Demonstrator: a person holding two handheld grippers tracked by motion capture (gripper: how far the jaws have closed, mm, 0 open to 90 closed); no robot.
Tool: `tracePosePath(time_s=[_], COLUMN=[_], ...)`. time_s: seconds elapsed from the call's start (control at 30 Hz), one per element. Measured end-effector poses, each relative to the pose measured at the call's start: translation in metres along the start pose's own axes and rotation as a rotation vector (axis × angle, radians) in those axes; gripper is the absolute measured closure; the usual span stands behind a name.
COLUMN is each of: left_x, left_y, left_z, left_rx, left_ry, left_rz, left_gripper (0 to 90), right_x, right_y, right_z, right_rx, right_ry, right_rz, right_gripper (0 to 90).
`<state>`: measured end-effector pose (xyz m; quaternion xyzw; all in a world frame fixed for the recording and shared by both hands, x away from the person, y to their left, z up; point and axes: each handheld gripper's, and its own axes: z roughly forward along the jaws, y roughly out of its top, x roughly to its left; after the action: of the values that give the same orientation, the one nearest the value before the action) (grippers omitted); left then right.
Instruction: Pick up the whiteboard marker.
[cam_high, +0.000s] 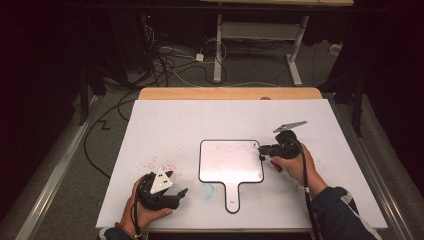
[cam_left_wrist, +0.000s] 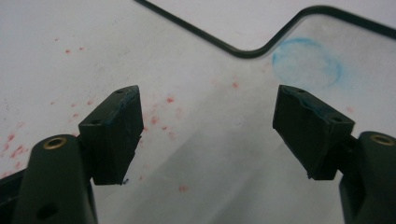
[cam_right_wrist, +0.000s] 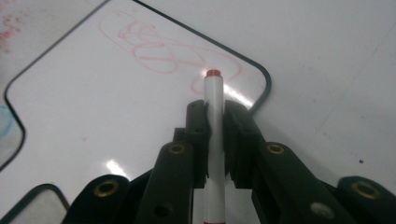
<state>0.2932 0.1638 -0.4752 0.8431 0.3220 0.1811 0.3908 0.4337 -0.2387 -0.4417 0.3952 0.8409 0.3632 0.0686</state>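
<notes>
While its tip rests against the upper right corner of the small whiteboard (cam_high: 231, 162), the marker (cam_right_wrist: 214, 135) shows as a slim white cylinder with a red end at the front and a red band near the bottom edge of the right gripper view. The right gripper (cam_right_wrist: 214, 109) has its two black jaws closed tight around the barrel, one pad on each side, and in the high view the right hand (cam_high: 295, 162) holds it at the board's right edge, the marker (cam_high: 276, 165) slanting down toward the person. That board is a glossy white, paddle-shaped panel with rounded corners, a thin black rim and a short handle pointing toward the person; it lies flat near the middle of the table (cam_high: 165, 120), whose matte white top has a wooden strip along its far edge. Looping faint red scribbles (cam_right_wrist: 163, 51) run across the board's top portion. A smudged blue ring (cam_left_wrist: 306, 63) marks the tabletop just left of the handle, and red specks (cam_left_wrist: 154, 119) are scattered farther left. The left gripper (cam_left_wrist: 208, 126), held low in the left hand (cam_high: 145, 207) near the table's front edge, has its blocky, scuffed jaws spread wide apart with nothing between them.
</notes>
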Motion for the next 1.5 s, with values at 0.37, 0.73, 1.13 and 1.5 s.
tracePosePath(time_s=[0.37, 0.73, 1.13, 1.5], left_x=[-0.019, -0.051, -0.053, -0.046], left_y=[0.086, 0.138, 0.144, 0.144], left_z=[0.033, 0.092, 0.105, 0.109], left_rx=[-0.176, -0.212, -0.249, -0.195], left_ry=[-0.167, -0.282, -0.313, -0.201], left_rz=[0.015, -0.029, -0.037, 0.044], left_gripper=[26.4, 30.3, 51.0, 78.2], right_x=[0.046, 0.076, 0.074, 0.078], right_y=[0.009, 0.009, 0.004, 0.004], right_z=[-0.027, -0.031, -0.034, -0.037], right_rx=[-0.21, -0.338, -0.369, -0.38], right_ry=[0.07, 0.095, 0.067, 0.021], right_rz=[-0.105, -0.142, -0.149, -0.196], right_gripper=[81.7, 81.7, 81.6, 80.4])
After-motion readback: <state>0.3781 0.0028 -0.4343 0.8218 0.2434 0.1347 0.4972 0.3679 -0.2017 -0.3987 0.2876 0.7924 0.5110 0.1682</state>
